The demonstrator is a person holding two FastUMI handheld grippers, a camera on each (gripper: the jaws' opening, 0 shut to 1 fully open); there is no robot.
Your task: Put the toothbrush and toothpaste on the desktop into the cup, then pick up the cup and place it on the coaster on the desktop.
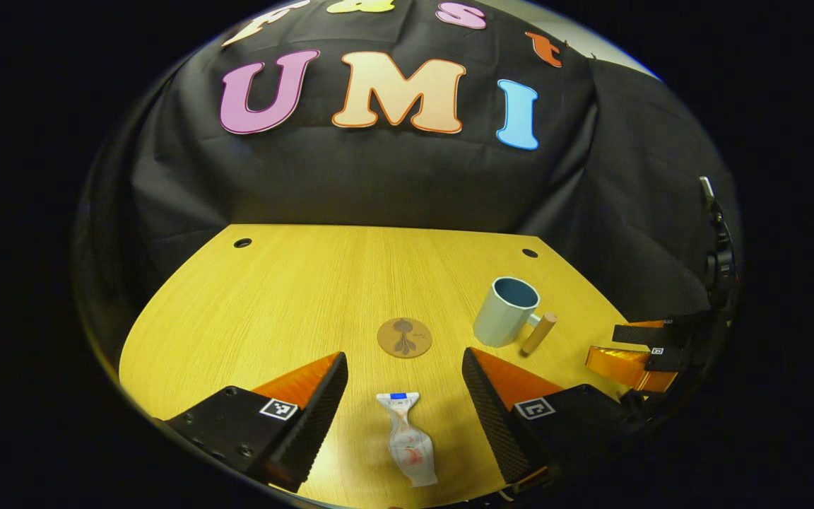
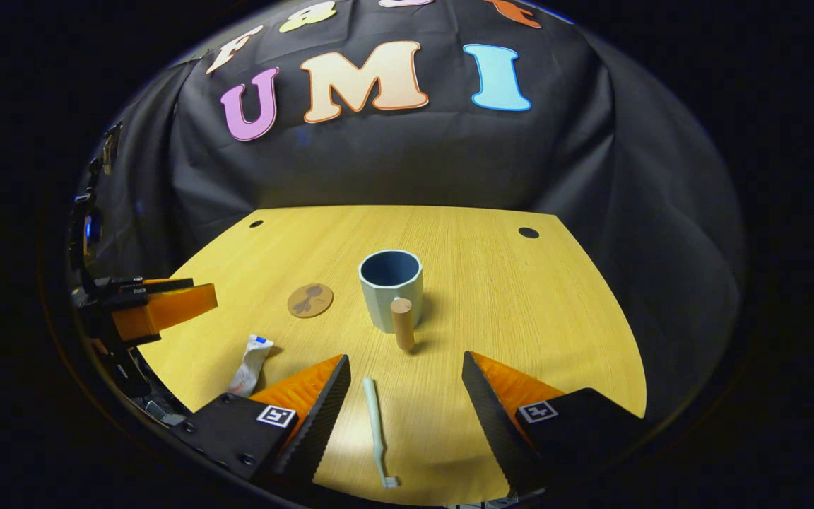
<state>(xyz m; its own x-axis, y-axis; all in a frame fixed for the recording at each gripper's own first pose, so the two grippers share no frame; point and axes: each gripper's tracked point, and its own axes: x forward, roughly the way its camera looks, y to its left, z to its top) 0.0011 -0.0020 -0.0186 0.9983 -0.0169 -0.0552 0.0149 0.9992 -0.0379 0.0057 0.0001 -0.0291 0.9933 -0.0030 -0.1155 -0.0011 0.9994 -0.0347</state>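
Note:
A white toothpaste tube (image 1: 407,438) lies flat on the wooden desktop (image 1: 294,297), between the fingers of my left gripper (image 1: 404,392), which is open above it. The pale blue cup (image 1: 506,311) with a wooden handle (image 1: 538,333) stands upright to the right. A round brown coaster (image 1: 405,337) lies just ahead. In the right gripper view a pale toothbrush (image 2: 377,431) lies lengthwise between the fingers of my open right gripper (image 2: 404,392). The cup (image 2: 390,288) stands ahead of it, the coaster (image 2: 310,300) to its left, and the toothpaste (image 2: 250,365) nearer left.
Two round cable holes (image 1: 242,242) (image 1: 529,252) sit near the desktop's far edge, below the black cloth wall. The other gripper shows at the right edge of the left gripper view (image 1: 636,353) and at the left edge of the right gripper view (image 2: 160,307).

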